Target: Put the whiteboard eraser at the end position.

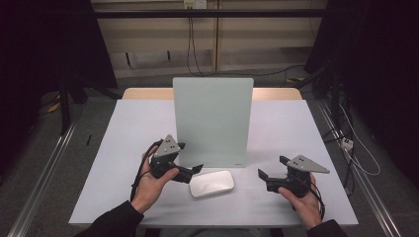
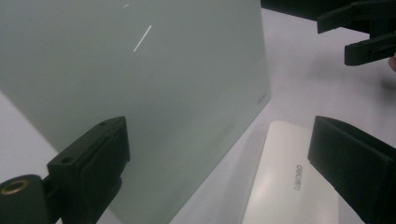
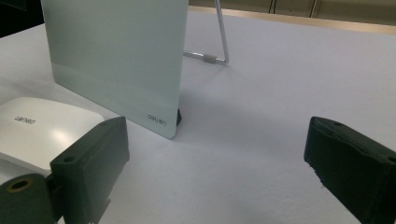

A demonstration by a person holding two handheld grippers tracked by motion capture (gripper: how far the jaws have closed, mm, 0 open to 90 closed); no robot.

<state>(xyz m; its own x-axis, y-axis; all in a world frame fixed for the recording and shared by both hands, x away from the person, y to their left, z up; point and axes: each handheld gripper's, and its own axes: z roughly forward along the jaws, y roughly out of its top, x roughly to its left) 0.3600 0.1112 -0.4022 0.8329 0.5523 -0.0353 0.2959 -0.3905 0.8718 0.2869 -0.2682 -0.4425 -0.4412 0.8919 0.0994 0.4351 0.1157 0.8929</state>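
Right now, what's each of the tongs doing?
Left tongs: open, empty, beside the white pad.
Right tongs: open, empty, over the table.

Pale frosted green on the upright board, dark lettering at its lower corner. Plain white on the flat pad, grey lettering. The table runs pale lavender-grey with a tan far edge. Black jaws on both grippers.

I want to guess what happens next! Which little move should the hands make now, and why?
Probably the left gripper should ease down toward the white eraser. Its jaws are open and hold nothing, and in the left gripper view the eraser lies flat just ahead, beside the standing board. The right gripper, also open, sits farther off, so the left looks better placed.
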